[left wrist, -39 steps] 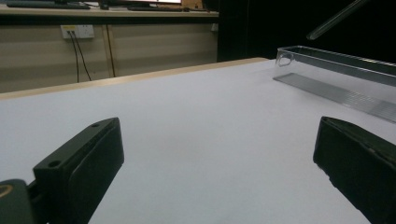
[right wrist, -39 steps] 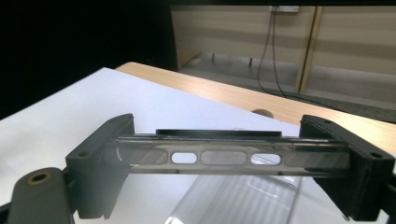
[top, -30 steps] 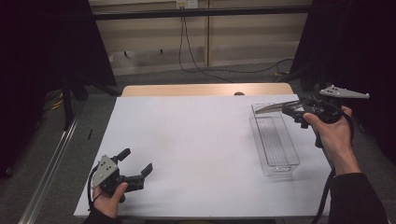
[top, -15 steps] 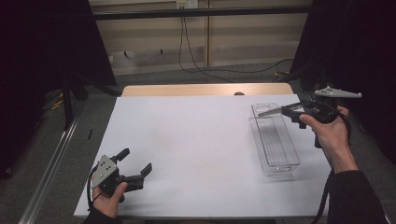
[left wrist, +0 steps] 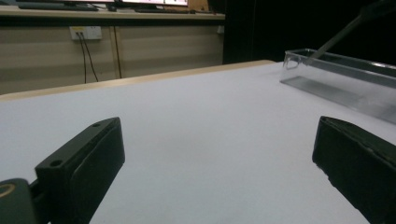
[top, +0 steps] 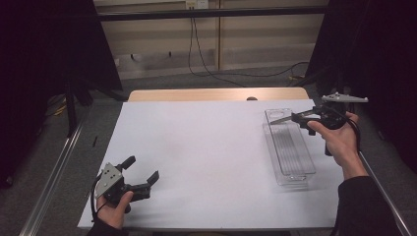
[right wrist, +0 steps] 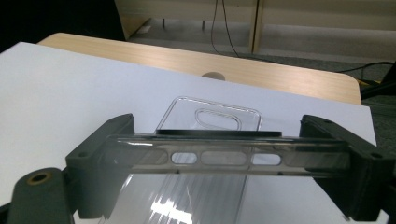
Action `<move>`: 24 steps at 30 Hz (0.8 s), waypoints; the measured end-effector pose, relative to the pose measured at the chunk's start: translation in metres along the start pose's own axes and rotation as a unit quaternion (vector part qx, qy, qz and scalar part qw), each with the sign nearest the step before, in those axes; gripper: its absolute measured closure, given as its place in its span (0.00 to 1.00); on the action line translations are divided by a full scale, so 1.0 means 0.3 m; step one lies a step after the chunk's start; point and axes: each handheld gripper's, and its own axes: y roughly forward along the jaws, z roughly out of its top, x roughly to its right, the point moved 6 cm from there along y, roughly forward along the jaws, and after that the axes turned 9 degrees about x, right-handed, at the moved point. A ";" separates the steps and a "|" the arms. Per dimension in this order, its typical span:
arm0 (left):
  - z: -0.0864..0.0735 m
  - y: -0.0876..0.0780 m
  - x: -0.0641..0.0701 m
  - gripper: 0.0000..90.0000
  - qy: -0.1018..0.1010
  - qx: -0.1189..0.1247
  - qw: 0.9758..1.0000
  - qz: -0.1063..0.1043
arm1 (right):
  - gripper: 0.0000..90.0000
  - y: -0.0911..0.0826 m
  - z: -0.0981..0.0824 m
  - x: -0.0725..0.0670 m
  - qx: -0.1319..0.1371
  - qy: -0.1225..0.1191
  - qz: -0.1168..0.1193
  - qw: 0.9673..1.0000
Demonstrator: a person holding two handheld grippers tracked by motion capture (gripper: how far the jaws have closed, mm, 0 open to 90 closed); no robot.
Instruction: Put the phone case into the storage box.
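A long clear plastic tray (top: 290, 152) lies on the white table sheet at the right. Above its far end my right gripper (top: 301, 118) is shut on a clear slotted plastic panel (top: 280, 119), which sticks out to the left over the tray. In the right gripper view the panel (right wrist: 224, 156) spans crosswise between the two jaws of the right gripper (right wrist: 219, 135), with the tray (right wrist: 208, 119) below it. My left gripper (top: 142, 169) rests open on the sheet near the front left corner, nothing between its jaws. From the left gripper (left wrist: 219, 158) view, the tray (left wrist: 345, 77) lies far to the right.
The white sheet (top: 196, 147) covers most of the wooden table (top: 216, 94), whose far edge shows bare. Cables (top: 201, 54) run along the floor and wall behind. A metal rail (top: 54, 177) borders the left side.
The right gripper has lowered a little and shifted left with the clear panel, closer over the tray's far end. The left gripper has stayed put.
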 end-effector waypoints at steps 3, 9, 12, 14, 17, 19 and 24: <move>0.004 -0.005 -0.006 0.03 0.008 0.001 1.000 0.006 | 0.13 0.017 -0.005 -0.003 -0.004 0.000 -0.009 1.000; -0.003 0.000 -0.002 0.02 0.019 -0.003 1.000 0.007 | 0.13 0.048 -0.008 -0.010 -0.015 0.001 -0.021 1.000; -0.011 0.005 0.009 0.02 0.015 -0.009 1.000 0.003 | 0.13 0.061 -0.009 -0.013 -0.021 0.001 -0.027 0.999; -0.013 0.006 0.013 0.03 0.020 -0.011 1.000 -0.001 | 0.13 0.068 -0.009 -0.015 -0.023 0.003 -0.030 0.999; -0.010 0.005 0.013 0.03 0.026 -0.011 1.000 -0.001 | 0.13 0.077 -0.008 -0.016 -0.025 0.003 -0.034 0.999; -0.011 0.005 0.012 0.03 0.021 -0.010 1.000 0.003 | 0.13 0.080 -0.007 -0.017 -0.027 0.004 -0.036 0.999; -0.011 0.006 0.009 0.03 0.023 -0.010 1.000 0.003 | 0.13 0.105 -0.003 -0.023 -0.035 0.008 -0.052 0.998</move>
